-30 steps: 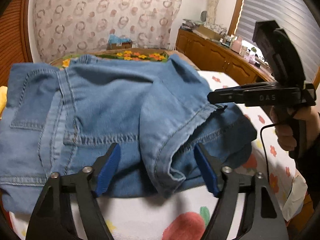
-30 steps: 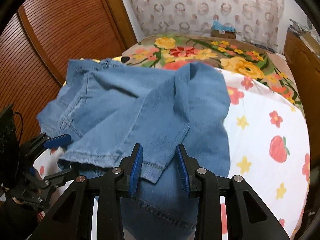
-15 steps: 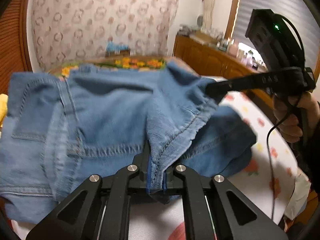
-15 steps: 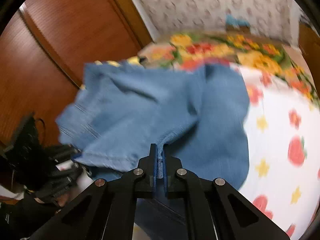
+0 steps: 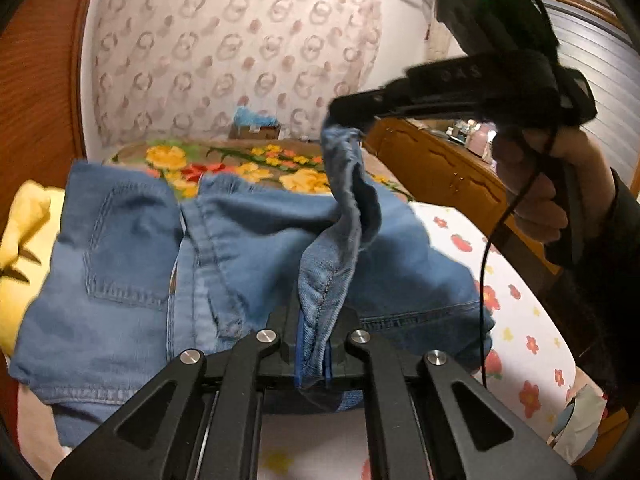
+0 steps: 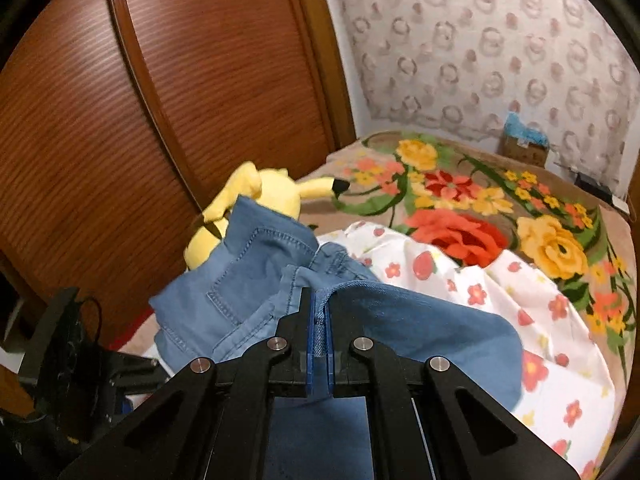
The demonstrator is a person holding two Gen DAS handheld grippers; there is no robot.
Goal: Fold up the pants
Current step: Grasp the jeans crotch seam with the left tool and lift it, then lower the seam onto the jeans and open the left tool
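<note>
Pants (image 5: 256, 248) hem between both fingers (image 6: 308, 336).

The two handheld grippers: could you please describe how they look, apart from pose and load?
Each gripper, left and right, is matte black plastic with angular cut-out linkages, silver pivot bolts and blue finger pads. In the left view, the right one carries faint lettering, a green light and a thin black cable; the hand wears a dark sleeve.

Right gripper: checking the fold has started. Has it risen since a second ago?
Yes. The right gripper, shut on the jeans hem, now sits above the wooden dresser.
</note>
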